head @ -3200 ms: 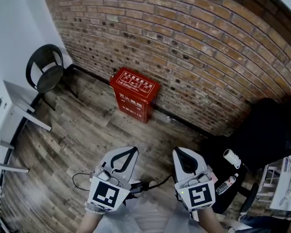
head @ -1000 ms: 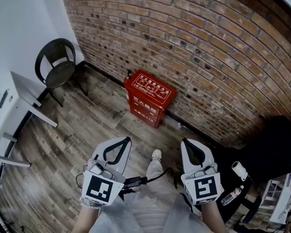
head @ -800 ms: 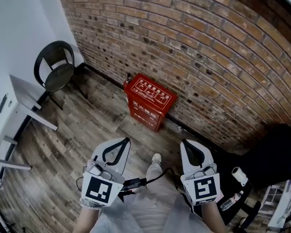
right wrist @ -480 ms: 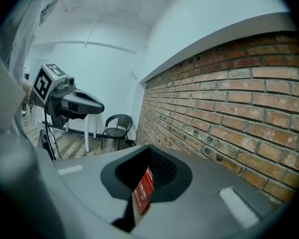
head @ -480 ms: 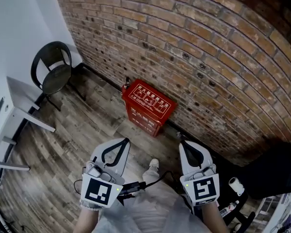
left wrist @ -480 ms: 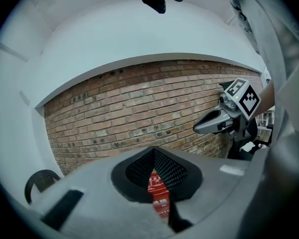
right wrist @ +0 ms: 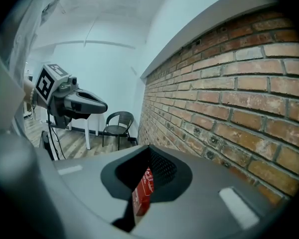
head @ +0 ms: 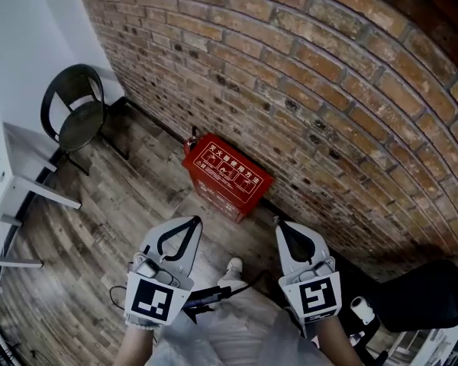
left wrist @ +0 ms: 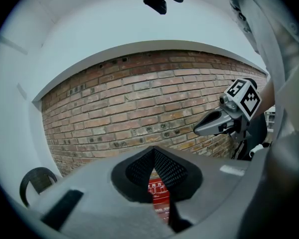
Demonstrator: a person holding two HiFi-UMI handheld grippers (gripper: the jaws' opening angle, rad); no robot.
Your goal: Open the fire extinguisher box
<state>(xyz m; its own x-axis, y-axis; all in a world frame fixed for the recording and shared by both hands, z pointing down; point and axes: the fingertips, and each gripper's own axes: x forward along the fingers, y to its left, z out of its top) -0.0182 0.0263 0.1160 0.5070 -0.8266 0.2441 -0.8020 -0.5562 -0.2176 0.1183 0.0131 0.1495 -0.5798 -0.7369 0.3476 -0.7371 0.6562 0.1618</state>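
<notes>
The red fire extinguisher box (head: pixel 227 175) stands on the wooden floor against the brick wall, its lid down. My left gripper (head: pixel 195 220) is shut and empty, held short of the box and a little left of it. My right gripper (head: pixel 278 223) is shut too, with nothing in it, just right of the box's near corner. In the left gripper view the box (left wrist: pixel 160 200) shows through the slit under the closed tips (left wrist: pixel 153 149). Through the right gripper's closed tips (right wrist: pixel 148 149), the box (right wrist: pixel 143 192) shows as a narrow red strip. Neither gripper touches it.
The brick wall (head: pixel 305 67) runs behind the box. A black chair (head: pixel 75 109) and a white table (head: pixel 30 170) stand at the left. The person's shoe (head: pixel 230 269) and a black cable (head: pixel 214 294) are between the grippers. A dark seat (head: pixel 427 303) sits at the lower right.
Both grippers have travelled toward the wall, and the red box now lies much closer ahead of their tips. The jaws have stayed shut.
</notes>
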